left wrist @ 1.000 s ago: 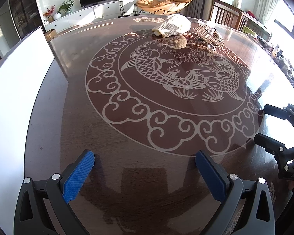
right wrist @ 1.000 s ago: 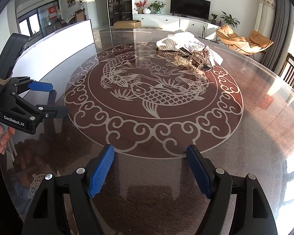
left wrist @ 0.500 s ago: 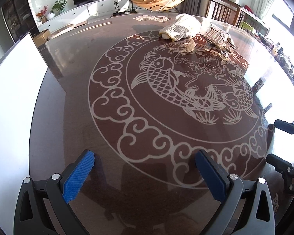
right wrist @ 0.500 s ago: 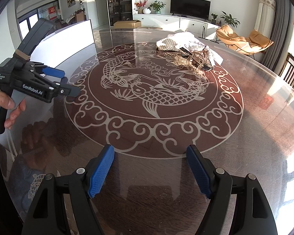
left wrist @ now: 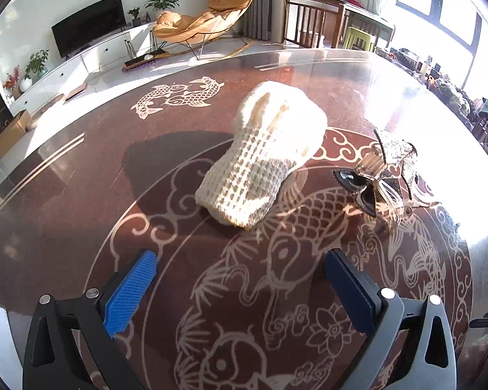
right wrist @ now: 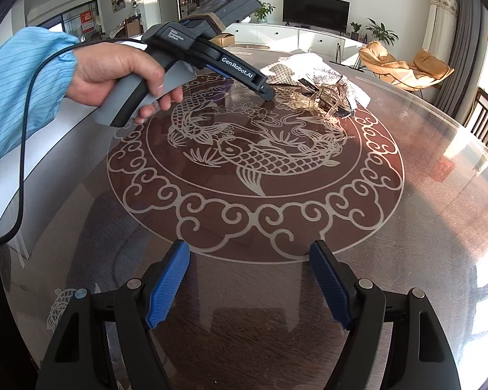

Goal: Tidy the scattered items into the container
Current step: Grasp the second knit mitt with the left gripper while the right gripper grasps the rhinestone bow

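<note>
A cream knitted hat lies on the round table, close ahead of my left gripper, whose blue pads stand wide apart with nothing between them. Right of the hat is a small heap: dark sunglasses, a clear claw clip and a dark speckled mesh piece. In the right wrist view a hand in a blue sleeve holds the left gripper just short of the hat and the heap. My right gripper hangs open and empty over the near table. No container can be made out.
The glass-topped table bears a koi pattern. A white panel runs along its left side. A black cable hangs from the left gripper. Wooden chairs stand beyond the far edge, and clutter lines the far right.
The left gripper has swept across the table towards the far side and rolled a little; the hat and the heap now fill its view. The right gripper has stayed still and open.
</note>
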Demonstrator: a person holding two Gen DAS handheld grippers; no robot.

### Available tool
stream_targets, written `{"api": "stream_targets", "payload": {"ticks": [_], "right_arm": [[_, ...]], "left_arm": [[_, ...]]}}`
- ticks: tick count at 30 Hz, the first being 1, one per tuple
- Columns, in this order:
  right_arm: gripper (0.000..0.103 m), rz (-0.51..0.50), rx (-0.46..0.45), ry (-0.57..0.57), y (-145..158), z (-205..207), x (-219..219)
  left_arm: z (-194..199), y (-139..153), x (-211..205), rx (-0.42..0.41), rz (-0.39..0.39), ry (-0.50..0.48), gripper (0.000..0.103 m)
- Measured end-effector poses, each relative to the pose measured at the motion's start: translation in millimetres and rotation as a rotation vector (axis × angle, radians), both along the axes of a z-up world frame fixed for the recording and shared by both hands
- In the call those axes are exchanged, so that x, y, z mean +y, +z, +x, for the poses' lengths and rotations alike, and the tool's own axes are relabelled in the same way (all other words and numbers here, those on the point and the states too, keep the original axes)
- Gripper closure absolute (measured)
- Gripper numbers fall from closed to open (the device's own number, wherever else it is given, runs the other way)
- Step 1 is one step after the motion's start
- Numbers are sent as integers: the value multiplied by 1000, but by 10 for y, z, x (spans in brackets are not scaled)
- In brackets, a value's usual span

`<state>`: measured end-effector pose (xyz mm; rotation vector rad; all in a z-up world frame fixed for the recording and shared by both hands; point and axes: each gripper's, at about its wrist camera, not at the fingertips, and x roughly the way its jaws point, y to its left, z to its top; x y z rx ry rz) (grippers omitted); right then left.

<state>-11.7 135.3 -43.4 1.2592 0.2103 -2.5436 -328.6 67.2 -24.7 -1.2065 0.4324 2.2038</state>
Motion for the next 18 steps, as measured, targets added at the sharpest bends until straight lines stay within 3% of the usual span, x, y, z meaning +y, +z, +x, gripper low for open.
{"api": "stream_targets", "payload": {"ticks": [7, 11, 12, 13, 18], "right_arm": [[25, -1, -1, 0, -7, -2, -7], [25, -1, -1, 0, -7, -2, -6], [25, -1, -1, 0, -7, -2, -8], [24, -2, -1, 1, -8, -3, -7], [26, -107, 21, 33, 101, -32, 245]], "left_arm": [[-313, 39, 415, 43, -22, -135, 0], [-466, 22, 493, 20, 11, -97, 1], [-462, 54, 477, 37, 27, -74, 24], [-455, 91, 458, 53, 36, -45, 55], [-231, 114, 152, 38, 12, 110, 57]]}}
